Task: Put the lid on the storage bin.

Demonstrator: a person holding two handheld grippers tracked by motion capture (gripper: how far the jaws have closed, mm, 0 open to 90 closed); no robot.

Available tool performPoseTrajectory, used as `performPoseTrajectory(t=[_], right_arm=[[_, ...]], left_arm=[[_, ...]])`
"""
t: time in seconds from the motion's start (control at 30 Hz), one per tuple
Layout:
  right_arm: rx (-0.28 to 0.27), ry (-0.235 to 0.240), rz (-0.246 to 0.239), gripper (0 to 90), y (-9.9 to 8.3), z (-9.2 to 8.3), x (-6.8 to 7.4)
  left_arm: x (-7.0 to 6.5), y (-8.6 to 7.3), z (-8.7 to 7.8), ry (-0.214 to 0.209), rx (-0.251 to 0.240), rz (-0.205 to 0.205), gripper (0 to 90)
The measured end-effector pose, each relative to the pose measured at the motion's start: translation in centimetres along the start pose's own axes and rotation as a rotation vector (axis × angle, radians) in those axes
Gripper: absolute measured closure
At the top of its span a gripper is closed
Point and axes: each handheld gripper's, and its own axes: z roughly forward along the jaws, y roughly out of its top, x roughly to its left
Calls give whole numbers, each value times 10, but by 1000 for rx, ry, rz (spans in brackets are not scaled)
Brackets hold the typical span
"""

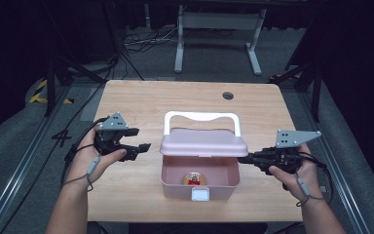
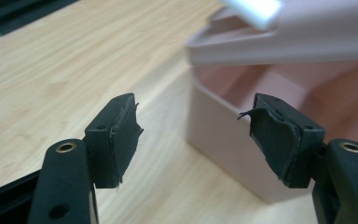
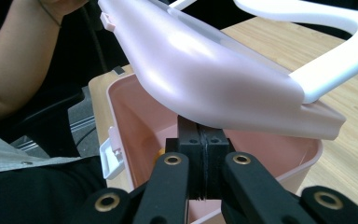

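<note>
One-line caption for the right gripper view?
Shut right gripper props the pink box's lid up from beneath, white handle above.

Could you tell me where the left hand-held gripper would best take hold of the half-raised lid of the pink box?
Probably the lid's thin left edge, approached level from the box's left side. That edge overhangs the wall with open air beneath, so one jaw can slide under and one over. The left hand-held gripper is open and already points that way; the right hand-held gripper, shut, props the lid's other end from below.

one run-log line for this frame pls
left gripper: open, beside pink box | right gripper: shut, tips under raised lid | inside: small red-and-yellow item
</note>
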Motion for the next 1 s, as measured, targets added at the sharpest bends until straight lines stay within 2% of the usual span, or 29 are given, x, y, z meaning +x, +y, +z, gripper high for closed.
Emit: performPoseTrajectory(t=[0.1,0.27,0.33,0.37,0.43,0.5,0.63,1.0], right_arm=[[10,-2,0,894,-1,0,1],[37,-2,-7,894,-3,1,4],[46,-1,-6,893,-4,2,4],[51,0,-7,892,-5,2,5],[70,4,-6,888,-6,4,6],[93,12,-4,882,-7,5,6],[135,14,-7,882,-8,8,7],[210,18,-7,883,-10,12,9]], left_arm=[[5,-1,3,56,9,-14,323],[15,-4,7,69,-8,-46,323],[20,-5,9,102,-7,-56,323],[20,-5,9,102,-7,-56,323],[26,-7,12,148,1,-61,323],[28,-8,13,149,1,-67,324],[34,-11,17,108,-14,-99,323],[40,-15,22,110,7,-114,323]])
